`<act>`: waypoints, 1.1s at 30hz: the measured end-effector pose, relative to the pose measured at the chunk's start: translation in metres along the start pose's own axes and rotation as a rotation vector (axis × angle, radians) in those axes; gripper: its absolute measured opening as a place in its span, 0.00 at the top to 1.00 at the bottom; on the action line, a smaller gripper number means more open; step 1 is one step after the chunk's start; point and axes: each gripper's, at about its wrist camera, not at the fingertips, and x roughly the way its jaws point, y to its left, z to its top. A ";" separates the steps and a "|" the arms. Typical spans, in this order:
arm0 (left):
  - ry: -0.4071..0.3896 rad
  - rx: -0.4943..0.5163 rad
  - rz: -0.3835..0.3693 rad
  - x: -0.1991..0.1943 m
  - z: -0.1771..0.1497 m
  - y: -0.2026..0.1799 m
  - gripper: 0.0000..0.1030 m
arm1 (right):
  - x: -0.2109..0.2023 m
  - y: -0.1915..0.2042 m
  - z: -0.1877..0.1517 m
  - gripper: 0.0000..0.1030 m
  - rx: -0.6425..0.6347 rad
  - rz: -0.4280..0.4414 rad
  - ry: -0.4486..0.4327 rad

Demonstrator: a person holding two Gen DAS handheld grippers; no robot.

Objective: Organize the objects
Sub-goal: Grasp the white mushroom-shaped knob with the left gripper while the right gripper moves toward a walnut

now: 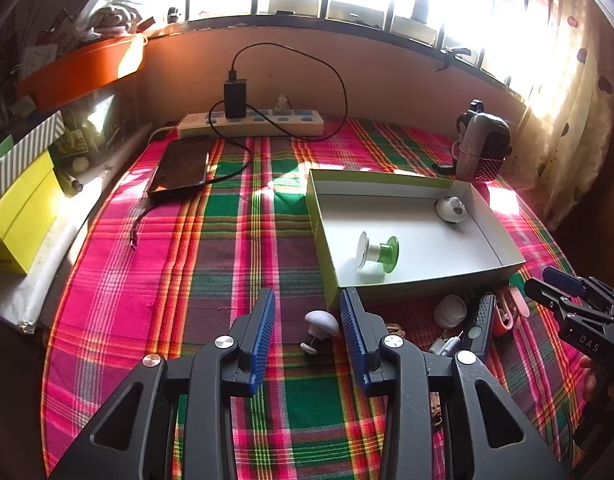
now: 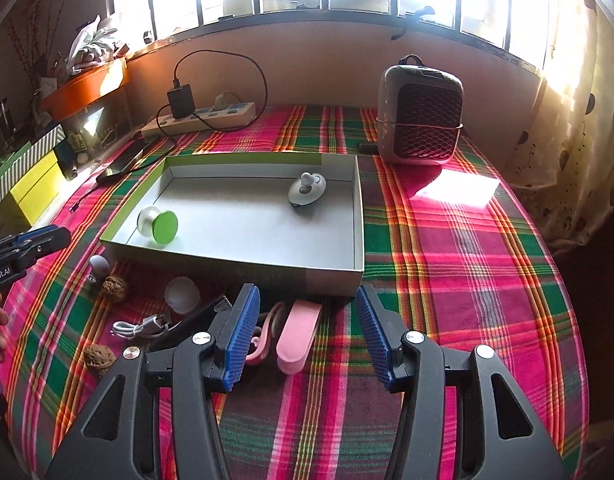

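White knob (image 1: 321, 322) on cloth just near of box (image 1: 507, 270), between spread fingers of L gripper (image 1: 307, 336), not yet gripped; R gripper (image 2: 307, 332) released over pink item (image 2: 297, 334); next prob: clamp, lift into box.

Two knobs (image 2: 158, 222) in box (image 2: 359, 216) — phone (image 1: 181, 168) left (power strip (image 1: 251, 123) behind).

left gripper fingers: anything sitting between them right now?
Yes. Left wrist view: a small white mushroom-shaped knob lies on the plaid cloth between the open left gripper fingers, untouched.
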 end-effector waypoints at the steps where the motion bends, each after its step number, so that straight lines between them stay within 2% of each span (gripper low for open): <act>1: 0.001 0.000 -0.001 0.000 -0.002 0.002 0.69 | -0.001 0.000 -0.002 0.50 0.001 -0.004 0.002; 7: 0.032 -0.002 -0.040 0.007 -0.014 0.012 0.68 | -0.006 -0.001 -0.015 0.50 0.009 0.003 0.009; 17: 0.073 0.032 -0.095 0.028 -0.017 0.004 0.65 | -0.013 0.015 -0.030 0.50 -0.040 0.026 0.024; 28: 0.131 0.053 -0.100 0.051 -0.013 0.001 0.65 | -0.013 0.040 -0.035 0.50 -0.074 0.039 0.042; 33: 0.131 0.061 -0.101 0.055 -0.010 0.002 0.65 | -0.013 0.052 -0.038 0.50 -0.083 0.046 0.050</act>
